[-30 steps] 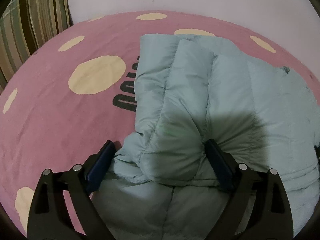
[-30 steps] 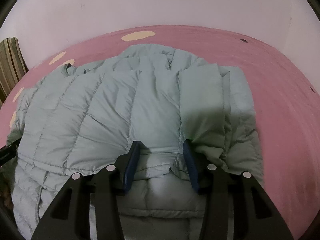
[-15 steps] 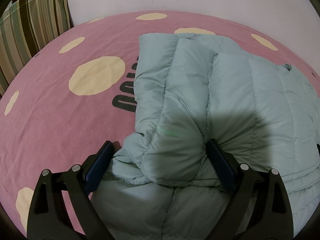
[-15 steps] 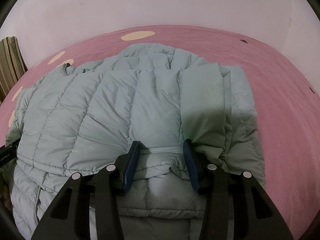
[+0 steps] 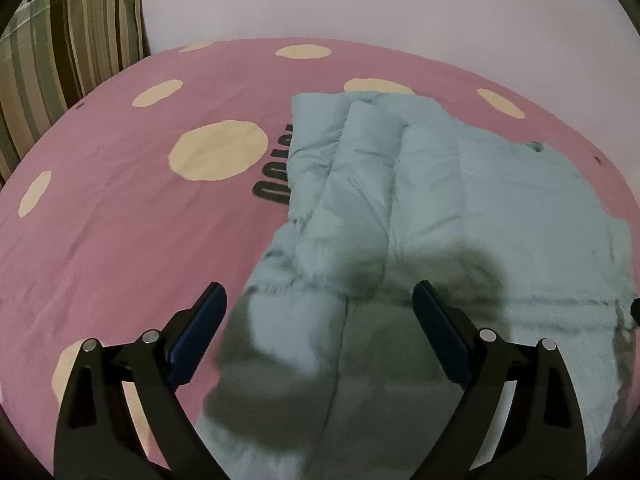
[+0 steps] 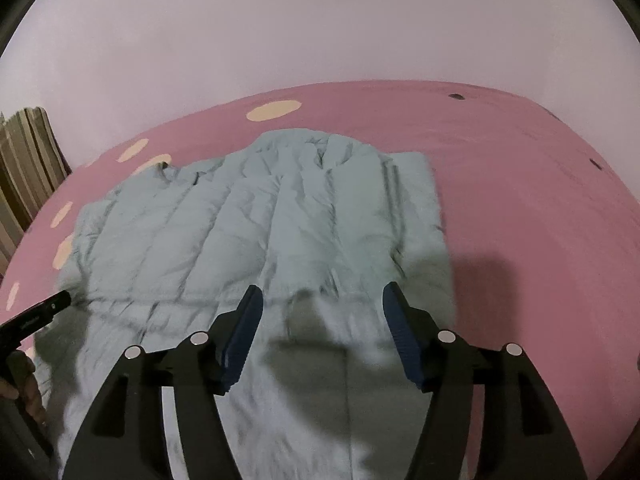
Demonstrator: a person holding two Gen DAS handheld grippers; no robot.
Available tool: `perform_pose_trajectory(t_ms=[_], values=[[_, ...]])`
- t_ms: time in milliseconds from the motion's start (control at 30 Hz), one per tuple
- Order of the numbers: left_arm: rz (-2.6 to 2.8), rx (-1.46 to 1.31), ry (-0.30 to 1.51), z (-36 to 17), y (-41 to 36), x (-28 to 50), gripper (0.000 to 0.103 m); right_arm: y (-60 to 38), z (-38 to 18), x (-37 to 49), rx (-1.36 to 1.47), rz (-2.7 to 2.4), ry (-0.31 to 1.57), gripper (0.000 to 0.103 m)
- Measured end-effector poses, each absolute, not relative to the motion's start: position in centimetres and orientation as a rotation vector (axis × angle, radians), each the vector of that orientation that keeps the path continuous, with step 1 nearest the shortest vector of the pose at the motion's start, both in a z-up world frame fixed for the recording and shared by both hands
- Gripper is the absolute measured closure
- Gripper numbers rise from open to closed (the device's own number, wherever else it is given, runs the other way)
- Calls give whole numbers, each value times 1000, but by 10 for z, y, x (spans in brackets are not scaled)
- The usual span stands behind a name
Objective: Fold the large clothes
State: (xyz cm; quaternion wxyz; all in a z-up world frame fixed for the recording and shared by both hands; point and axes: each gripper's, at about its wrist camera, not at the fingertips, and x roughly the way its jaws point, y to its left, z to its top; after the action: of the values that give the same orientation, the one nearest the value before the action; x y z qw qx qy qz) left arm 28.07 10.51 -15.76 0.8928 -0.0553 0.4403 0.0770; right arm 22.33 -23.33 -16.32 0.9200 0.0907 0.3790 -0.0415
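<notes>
Both grippers, left (image 5: pixel 320 320) and right (image 6: pixel 320 320), gape empty over puffy jacket (image 6: pixel 280 220) mid-bed (image 6: pixel 520 160); soft, light, slippery; pinch hem.

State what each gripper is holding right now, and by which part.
Nothing is held. The left gripper and the right gripper both hang above the light blue puffer jacket with jaws apart, clear of the fabric.

A pink bedsheet (image 5: pixel 120 208) with cream dots and black lettering, a striped cushion (image 5: pixel 68 40), a plain pale wall (image 6: pixel 320 32).
</notes>
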Motion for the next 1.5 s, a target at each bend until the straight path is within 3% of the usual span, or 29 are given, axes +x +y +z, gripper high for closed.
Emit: perform_pose_trajectory(t_ms=[867, 1500], values=[[179, -176, 947, -158, 156, 75, 9, -252, -178, 38, 279, -70, 832, 38], [53, -302, 968, -174, 158, 48, 9, -262, -190, 3, 317, -99, 839, 38]])
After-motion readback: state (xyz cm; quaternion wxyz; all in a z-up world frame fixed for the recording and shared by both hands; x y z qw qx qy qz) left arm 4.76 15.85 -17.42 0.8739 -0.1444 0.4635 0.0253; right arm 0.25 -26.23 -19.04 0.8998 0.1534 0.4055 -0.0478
